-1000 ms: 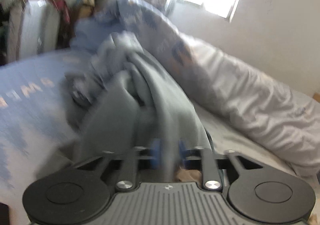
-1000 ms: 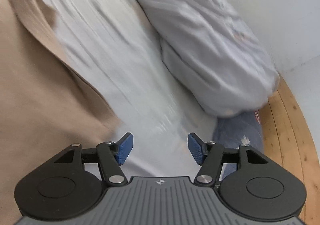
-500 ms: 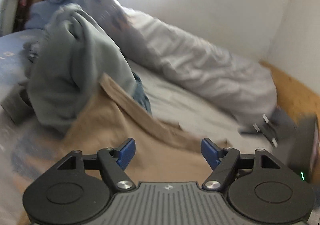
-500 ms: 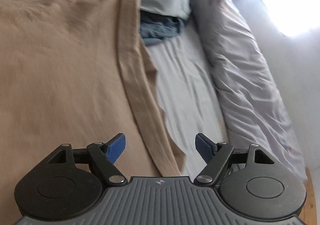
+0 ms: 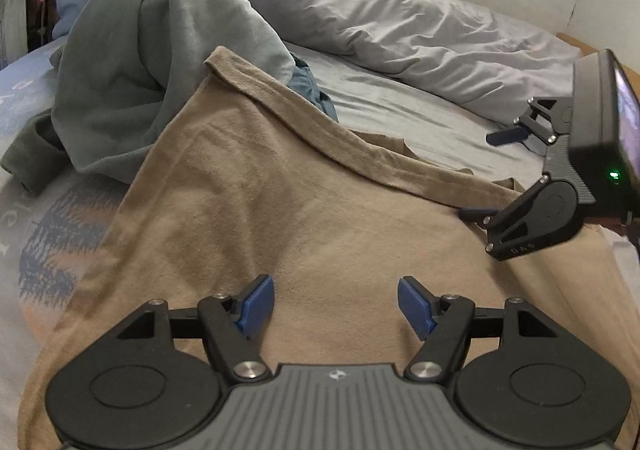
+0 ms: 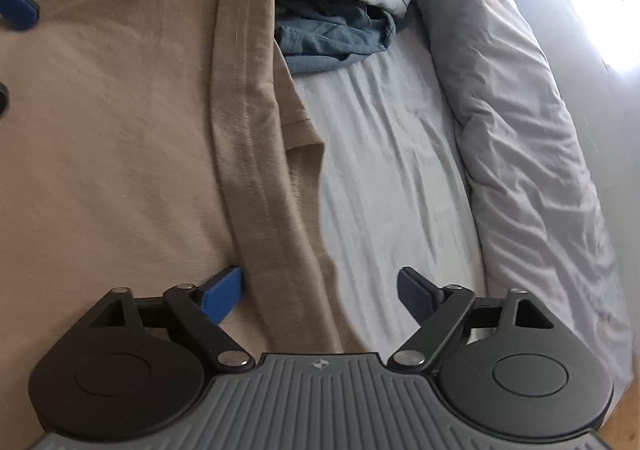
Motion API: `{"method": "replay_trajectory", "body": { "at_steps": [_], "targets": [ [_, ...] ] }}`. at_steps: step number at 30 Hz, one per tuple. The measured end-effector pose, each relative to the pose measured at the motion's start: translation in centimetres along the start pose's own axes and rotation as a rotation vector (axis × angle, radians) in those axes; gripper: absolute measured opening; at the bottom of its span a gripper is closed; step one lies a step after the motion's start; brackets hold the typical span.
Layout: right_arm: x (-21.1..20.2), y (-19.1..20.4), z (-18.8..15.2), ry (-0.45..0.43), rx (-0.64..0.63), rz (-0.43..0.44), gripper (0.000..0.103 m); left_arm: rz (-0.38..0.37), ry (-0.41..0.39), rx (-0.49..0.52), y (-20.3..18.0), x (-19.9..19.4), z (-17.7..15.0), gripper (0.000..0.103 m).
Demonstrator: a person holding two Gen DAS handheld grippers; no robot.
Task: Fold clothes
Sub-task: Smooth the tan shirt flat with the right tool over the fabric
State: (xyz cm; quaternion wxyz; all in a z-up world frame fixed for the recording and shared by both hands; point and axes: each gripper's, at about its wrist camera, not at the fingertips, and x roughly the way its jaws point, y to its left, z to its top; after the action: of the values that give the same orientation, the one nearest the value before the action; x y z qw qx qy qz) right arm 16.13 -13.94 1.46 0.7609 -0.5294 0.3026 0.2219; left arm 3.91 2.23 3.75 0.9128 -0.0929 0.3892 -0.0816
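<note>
A tan shirt (image 5: 280,209) lies spread flat on the bed, with a folded band along its far edge (image 6: 248,129) and a short sleeve (image 6: 304,145) poking out onto the sheet. My left gripper (image 5: 336,306) hovers over the shirt's middle; its jaws are wide and closing a little, with only flat cloth beneath them. My right gripper (image 6: 320,292) straddles the folded edge. Its jaws are opening and the pads do not press the cloth. It also shows at the right of the left wrist view, the right gripper (image 5: 486,175) low over the shirt's edge.
A grey-green sweatshirt (image 5: 160,49) is heaped beyond the shirt, with a crumpled blue garment (image 6: 332,33) beside it. A rolled pale duvet (image 5: 400,29) runs along the wall. Bare sheet (image 6: 392,169) lies between shirt and duvet. A patterned bedcover (image 5: 40,230) is on the left.
My left gripper let go of the grey garment, swung over and came down above the tan shirt, jaws now apart. My right gripper moved from the sheet to the shirt's edge and opened wider.
</note>
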Motion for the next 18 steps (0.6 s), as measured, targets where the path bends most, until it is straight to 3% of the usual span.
{"method": "replay_trajectory", "body": {
  "at_steps": [3, 8, 12, 15, 18],
  "targets": [
    [0.7, -1.1, 0.3, 0.007, -0.014, -0.038, 0.087, 0.006, -0.002, 0.014, -0.2, -0.1, -0.3, 0.068],
    [1.0, -3.4, 0.9, 0.019, 0.035, -0.016, 0.087, 0.000, -0.002, 0.015, -0.3, 0.0, -0.6, 0.068],
    [0.1, -6.2, 1.0, 0.000, 0.141, -0.124, 0.087, -0.011, 0.001, 0.003, 0.0, -0.2, -0.5, 0.068],
    [0.2, -7.0, 1.1, 0.040, 0.139, -0.228, 0.087, -0.014, 0.003, 0.000, 0.1, -0.2, -0.5, 0.068],
    [-1.4, -6.9, 1.7, -0.025, 0.188, -0.130, 0.087, -0.018, 0.004, -0.012, 0.2, -0.3, -0.3, 0.068]
  ]
}}
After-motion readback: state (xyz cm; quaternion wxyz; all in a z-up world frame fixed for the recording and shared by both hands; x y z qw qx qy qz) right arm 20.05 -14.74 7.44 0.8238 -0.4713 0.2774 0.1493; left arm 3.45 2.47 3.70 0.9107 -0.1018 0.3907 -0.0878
